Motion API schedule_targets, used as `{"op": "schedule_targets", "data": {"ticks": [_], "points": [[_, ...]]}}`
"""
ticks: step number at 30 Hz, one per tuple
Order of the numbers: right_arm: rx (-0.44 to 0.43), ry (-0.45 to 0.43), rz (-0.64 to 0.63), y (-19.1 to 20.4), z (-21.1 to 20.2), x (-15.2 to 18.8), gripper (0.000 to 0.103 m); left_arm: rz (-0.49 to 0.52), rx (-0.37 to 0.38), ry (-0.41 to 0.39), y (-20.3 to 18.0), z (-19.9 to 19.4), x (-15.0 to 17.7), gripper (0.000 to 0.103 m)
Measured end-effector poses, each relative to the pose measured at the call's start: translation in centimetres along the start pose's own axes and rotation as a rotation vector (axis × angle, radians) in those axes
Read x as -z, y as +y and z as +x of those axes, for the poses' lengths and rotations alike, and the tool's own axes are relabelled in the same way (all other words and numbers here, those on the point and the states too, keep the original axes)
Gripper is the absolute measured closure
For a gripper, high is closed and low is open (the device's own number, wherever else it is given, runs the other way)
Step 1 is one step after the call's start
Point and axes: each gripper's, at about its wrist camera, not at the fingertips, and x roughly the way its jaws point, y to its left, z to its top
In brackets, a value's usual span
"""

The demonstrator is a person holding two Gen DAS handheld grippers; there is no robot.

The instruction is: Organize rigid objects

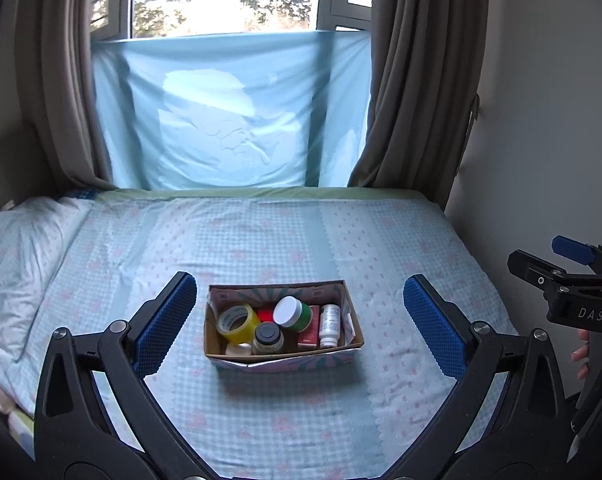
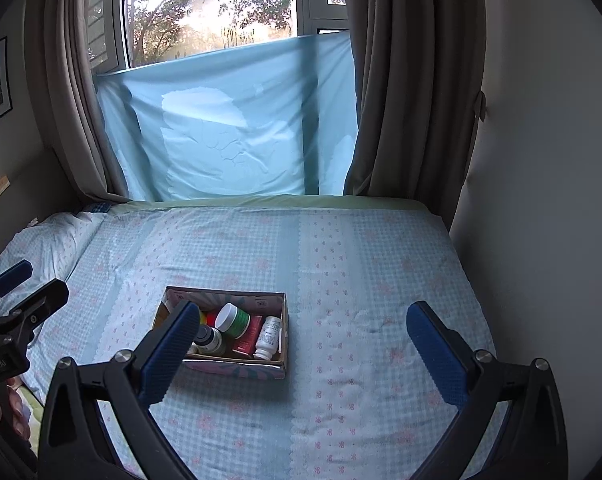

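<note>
Daylight from a curtained window falls on a bed (image 1: 261,240) covered in a pale blue checked sheet, and one open cardboard box (image 1: 283,362) sits on it near the front edge. Both tools hover above the bed, clear of the box: the left gripper (image 1: 299,322) frames it with jaws wide apart and empty, the right gripper (image 2: 301,344) also has its jaws spread with nothing between them.

Everything visible already lies inside the box, so the sorting looks either finished or not yet begun; I cannot tell which. Any next move would call for lowering one gripper into the box.

Counted: one yellow tape roll (image 1: 237,322), one green jar (image 1: 295,314), one dark-lidded jar (image 1: 268,338), one white bottle (image 1: 329,325), one red carton (image 1: 309,334).
</note>
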Motion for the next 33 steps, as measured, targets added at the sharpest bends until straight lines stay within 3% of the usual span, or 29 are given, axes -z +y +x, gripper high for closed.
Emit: {"op": "schedule_targets", "data": {"ticks": [33], "points": [[0.0, -0.004, 0.008, -0.6, 0.9, -1.0, 0.0, 0.027, -0.015, -0.003, -1.6, 1.6, -0.7, 0.0]]}}
